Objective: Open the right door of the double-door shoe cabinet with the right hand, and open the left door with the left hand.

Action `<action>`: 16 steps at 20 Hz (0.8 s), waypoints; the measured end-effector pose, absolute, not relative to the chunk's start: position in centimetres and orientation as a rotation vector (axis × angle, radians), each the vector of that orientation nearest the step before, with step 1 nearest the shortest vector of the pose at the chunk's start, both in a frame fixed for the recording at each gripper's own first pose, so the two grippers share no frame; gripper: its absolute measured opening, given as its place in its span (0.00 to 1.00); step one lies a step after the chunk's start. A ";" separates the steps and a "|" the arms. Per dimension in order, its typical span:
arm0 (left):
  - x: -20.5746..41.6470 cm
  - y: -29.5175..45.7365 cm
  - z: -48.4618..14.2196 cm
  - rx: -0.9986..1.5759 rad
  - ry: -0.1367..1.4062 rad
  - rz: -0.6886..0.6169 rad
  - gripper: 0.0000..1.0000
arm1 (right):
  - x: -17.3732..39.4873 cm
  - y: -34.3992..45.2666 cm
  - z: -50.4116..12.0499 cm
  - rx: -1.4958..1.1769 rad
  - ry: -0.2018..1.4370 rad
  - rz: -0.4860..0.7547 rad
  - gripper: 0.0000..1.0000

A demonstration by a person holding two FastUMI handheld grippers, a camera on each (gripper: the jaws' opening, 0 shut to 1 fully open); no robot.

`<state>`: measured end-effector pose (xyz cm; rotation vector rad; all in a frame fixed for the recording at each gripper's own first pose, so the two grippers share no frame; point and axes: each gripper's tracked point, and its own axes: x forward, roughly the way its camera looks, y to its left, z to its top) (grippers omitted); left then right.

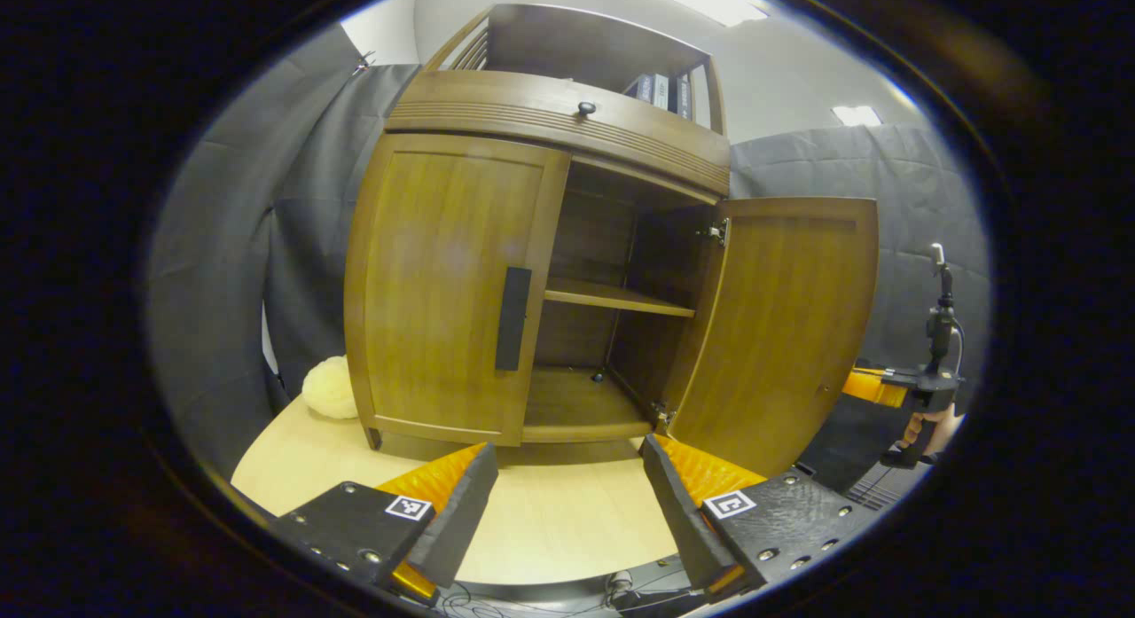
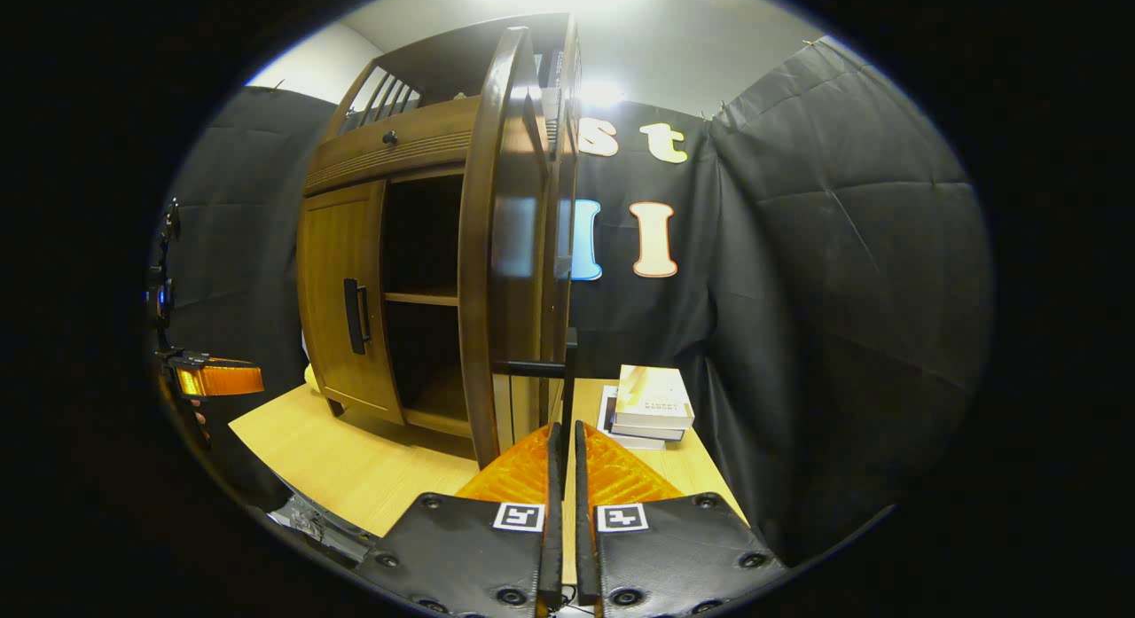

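Shoe cabinet [image 1: 550,272] on table [image 1: 567,520]: right door [image 1: 780,334] swung open, left door [image 1: 448,285] closed. I aim my spread left gripper [image 1: 567,503] squarely at handle [image 1: 512,318]. Right gripper [image 2: 564,476]: nearly closed, apparently pinching right door's handle [image 2: 536,368].

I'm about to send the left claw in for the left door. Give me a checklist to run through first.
1. Right door swung open: ok.
2. Left door shut, handle unobstructed: ok.
3. Left claw open, wide enough for the handle: ok.
4. Left claw apart from the cabinet, path over the table free: ok.
5. Right claw shut near the right door's handle; gripping it: cannot tell.
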<state>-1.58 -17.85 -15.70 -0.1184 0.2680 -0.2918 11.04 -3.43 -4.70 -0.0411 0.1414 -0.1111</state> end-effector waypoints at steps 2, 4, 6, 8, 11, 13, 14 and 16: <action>-1.4 -17.7 -15.7 -0.116 0.260 -0.284 0.96 | 9.9 -3.8 -4.3 -0.030 0.143 -0.141 0.05; -1.3 -17.5 -15.7 -0.118 0.256 -0.270 0.96 | 8.9 -3.6 -4.0 -0.008 0.152 -0.160 0.07; -1.2 -17.4 -15.6 -0.127 0.254 -0.252 0.96 | 7.9 -2.6 -3.4 -0.006 0.148 -0.160 0.05; -1.0 -17.2 -15.6 -0.134 0.249 -0.230 0.96 | 7.1 -0.6 -2.5 -0.004 0.136 -0.151 0.05; -0.7 -16.7 -15.5 -0.137 0.243 -0.191 0.96 | 7.1 4.2 -0.5 0.035 0.093 -0.091 0.01; -0.4 -16.6 -15.4 -0.144 0.233 -0.174 0.96 | 7.8 7.6 0.5 0.071 0.077 -0.023 0.17; -0.4 -16.5 -15.3 -0.146 0.228 -0.169 0.96 | 8.3 9.3 0.9 0.088 0.076 0.022 0.32; -0.2 -16.1 -15.3 -0.137 0.220 -0.153 0.96 | 9.5 11.6 1.0 0.096 0.089 0.091 0.63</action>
